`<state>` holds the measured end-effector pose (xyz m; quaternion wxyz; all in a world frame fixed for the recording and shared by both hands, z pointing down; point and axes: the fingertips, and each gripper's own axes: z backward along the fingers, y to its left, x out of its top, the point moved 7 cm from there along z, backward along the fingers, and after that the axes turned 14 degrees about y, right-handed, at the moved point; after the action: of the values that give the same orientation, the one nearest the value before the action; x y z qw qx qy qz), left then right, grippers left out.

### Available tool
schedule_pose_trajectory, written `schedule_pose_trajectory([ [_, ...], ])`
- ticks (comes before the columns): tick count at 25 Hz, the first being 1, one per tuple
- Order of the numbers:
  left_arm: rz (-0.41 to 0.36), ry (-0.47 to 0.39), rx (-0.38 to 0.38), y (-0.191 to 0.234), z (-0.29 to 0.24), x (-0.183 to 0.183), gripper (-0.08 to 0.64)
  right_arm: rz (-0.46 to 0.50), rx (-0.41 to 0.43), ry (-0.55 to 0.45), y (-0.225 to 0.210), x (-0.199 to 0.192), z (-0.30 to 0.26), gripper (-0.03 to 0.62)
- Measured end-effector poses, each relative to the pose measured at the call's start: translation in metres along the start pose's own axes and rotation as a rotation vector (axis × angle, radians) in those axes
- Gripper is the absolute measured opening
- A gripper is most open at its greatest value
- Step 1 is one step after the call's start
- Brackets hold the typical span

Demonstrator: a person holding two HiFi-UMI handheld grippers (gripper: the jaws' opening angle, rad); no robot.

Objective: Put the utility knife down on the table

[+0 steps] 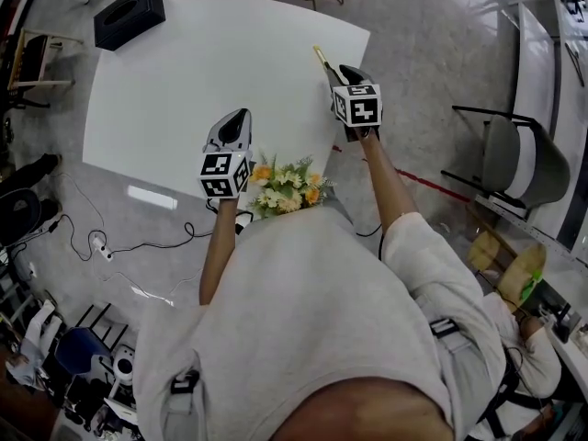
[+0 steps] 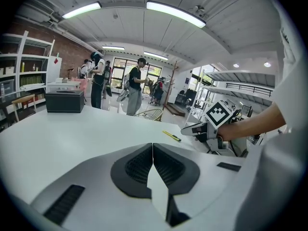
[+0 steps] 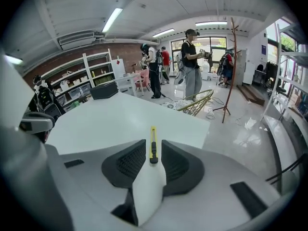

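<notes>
The white table (image 1: pixel 184 81) is standing on a glossy grey floor. The yellow utility knife (image 3: pixel 153 139) is lying flat on the tabletop near the table's right edge, its black end pointing toward the right gripper.

Right gripper (image 1: pixel 341 70): it is tilting downward above the table's right edge. Its jaws are standing apart. In the right gripper view the knife is showing in the gap between them, with a clear margin on each side, and neither pad is pressing on it. The left gripper view is showing the knife resting on the table just ahead of this gripper's tips, not lifted.

Left gripper (image 2: pixel 153 152): it is hovering over the near part of the table, well apart from the knife. Its jaws are meeting along their front edges, and nothing is sitting between them.

Other items: a black box (image 1: pixel 129 15) is sitting at the far left corner of the table. A bunch of yellow and white flowers (image 1: pixel 287 187) is showing at the near edge of the table, between the person's forearms. A grey chair (image 1: pixel 524 159) is standing on the floor to the right, well apart from the table. Several persons are standing in the room beyond the table's far side.
</notes>
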<state>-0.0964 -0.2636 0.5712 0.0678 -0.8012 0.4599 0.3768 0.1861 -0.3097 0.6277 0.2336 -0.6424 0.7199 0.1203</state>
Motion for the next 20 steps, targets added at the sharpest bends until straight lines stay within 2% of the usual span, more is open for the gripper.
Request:
schedule_pose_trajectory([
  [5,-0.011,-0.009,-0.007,-0.003,0.003,0.002,0.021,-0.020,-0.015,-0.055,0.005,-0.011,0.026,0.083],
  [20,-0.047,-0.051,-0.016,-0.022,0.026,-0.004,0.021,-0.074,-0.054,-0.229,0.034,-0.071,0.117,0.031],
])
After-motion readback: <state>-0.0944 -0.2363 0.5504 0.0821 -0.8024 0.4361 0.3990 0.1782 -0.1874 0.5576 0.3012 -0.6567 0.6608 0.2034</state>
